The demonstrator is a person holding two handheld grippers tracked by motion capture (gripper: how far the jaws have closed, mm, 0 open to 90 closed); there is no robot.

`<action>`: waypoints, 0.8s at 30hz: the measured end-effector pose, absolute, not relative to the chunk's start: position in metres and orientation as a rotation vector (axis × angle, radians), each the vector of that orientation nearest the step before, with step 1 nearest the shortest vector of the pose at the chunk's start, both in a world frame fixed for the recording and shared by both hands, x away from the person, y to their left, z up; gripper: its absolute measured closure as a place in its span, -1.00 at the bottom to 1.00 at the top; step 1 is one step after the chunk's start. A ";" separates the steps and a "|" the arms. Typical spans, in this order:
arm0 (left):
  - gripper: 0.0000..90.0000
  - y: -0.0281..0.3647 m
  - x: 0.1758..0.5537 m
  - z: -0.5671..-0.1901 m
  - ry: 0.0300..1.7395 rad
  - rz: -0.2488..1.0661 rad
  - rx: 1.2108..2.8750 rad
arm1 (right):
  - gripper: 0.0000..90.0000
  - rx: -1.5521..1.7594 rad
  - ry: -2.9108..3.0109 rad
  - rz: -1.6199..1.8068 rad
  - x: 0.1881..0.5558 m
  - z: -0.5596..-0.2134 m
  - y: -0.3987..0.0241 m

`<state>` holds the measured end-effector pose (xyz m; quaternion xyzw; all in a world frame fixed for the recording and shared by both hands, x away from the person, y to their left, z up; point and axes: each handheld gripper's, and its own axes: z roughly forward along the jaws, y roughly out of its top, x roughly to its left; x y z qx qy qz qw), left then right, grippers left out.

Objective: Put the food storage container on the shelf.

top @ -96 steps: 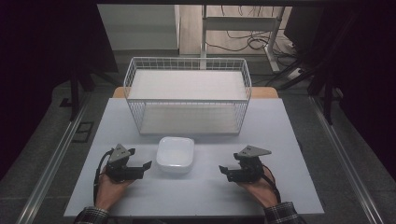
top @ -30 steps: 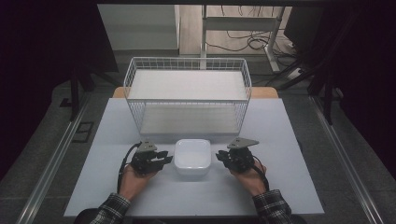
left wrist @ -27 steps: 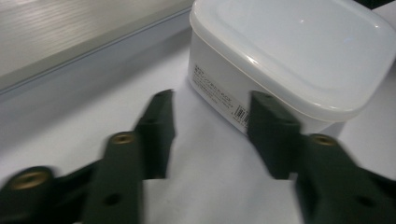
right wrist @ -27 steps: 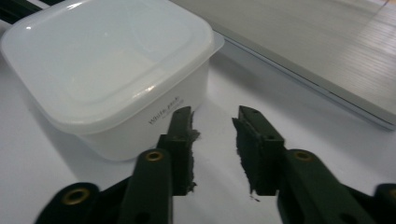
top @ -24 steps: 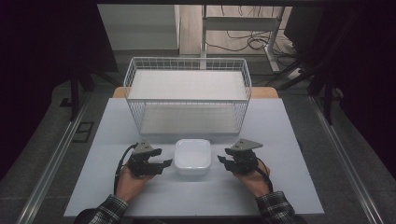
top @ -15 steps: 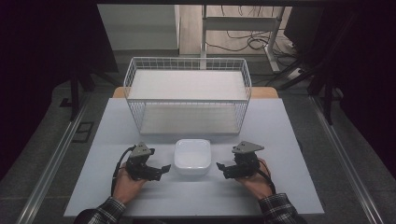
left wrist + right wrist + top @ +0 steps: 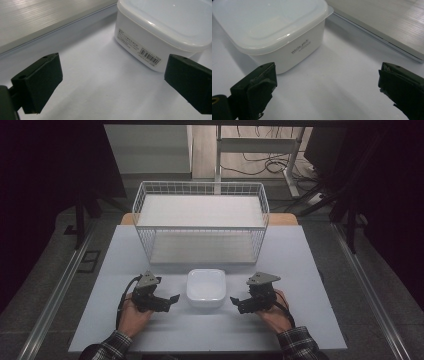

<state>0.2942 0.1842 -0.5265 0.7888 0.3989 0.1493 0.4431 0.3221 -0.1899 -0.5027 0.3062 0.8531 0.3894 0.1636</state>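
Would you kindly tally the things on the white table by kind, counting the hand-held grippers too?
White lidded plastic container: 1
White wire basket: 1
Hand-held grippers, left gripper and right gripper, both with jaws apart and nothing between them: 2
Total: 4

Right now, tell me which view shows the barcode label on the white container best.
The left gripper view: the barcode label faces the camera on the side of the white container, its bars sharp. The right gripper view shows another side with printed lettering. The high view shows the container's lid from above.
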 end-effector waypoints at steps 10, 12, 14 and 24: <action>-0.89 0.190 0.292 -0.508 0.974 0.361 1.890 | -0.97 0.845 2.435 1.150 0.321 -0.495 -0.184; -0.89 0.189 0.292 -0.505 0.967 0.353 1.881 | -0.97 0.855 2.435 1.174 0.321 -0.491 -0.183; -0.89 0.187 0.293 -0.503 0.964 0.338 1.877 | -0.97 0.865 2.437 1.203 0.321 -0.487 -0.182; -0.96 0.160 0.299 -0.496 0.903 0.297 1.932 | -1.00 0.843 2.454 1.225 0.319 -0.476 -0.165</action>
